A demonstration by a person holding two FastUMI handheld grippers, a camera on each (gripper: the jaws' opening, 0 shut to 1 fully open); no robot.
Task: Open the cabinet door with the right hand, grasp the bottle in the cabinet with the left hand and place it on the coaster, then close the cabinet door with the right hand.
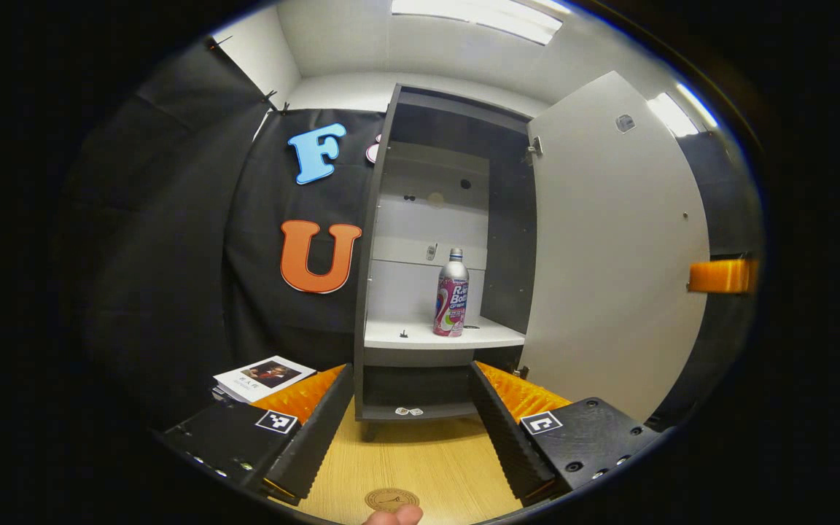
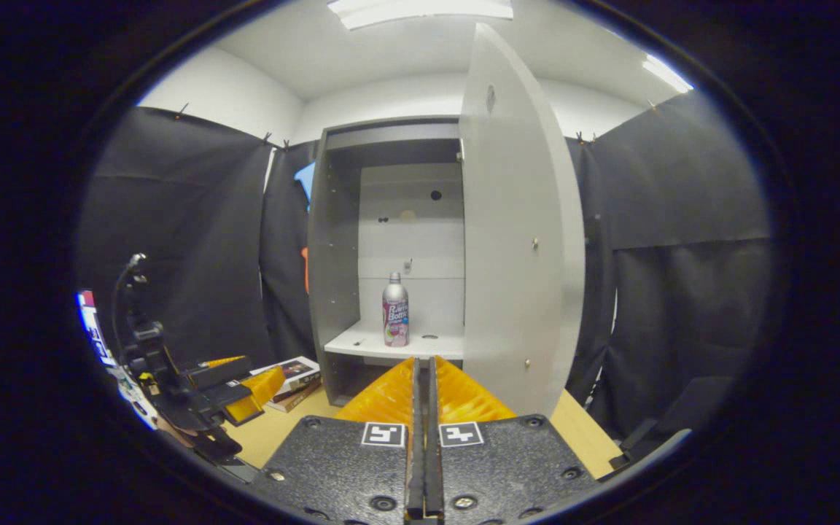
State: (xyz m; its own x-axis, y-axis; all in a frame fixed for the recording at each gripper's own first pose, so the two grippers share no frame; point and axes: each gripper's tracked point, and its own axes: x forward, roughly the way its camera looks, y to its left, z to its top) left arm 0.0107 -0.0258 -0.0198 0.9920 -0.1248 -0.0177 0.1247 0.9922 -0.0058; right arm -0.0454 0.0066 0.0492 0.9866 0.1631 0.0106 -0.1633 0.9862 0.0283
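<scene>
**On the cabinet shelf, a bottle awaits us**

At twelve o'clock from our left gripper (image 1: 411,423), fingers spread apart, the bottle (image 1: 451,294) stands upright behind the open cabinet door (image 1: 613,248). We judge it light, rigid, slippery metal; grip mid-body. Our right gripper (image 2: 424,386) sits pressed together, empty. Coaster (image 1: 391,499) at six.

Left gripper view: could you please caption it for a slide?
Open left gripper faces the bottle on the shelf, cabinet door open.

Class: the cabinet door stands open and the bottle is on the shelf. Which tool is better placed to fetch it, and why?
Left. The left tool is open and faces the bottle; the right tool is shut, beside the open door.
</scene>
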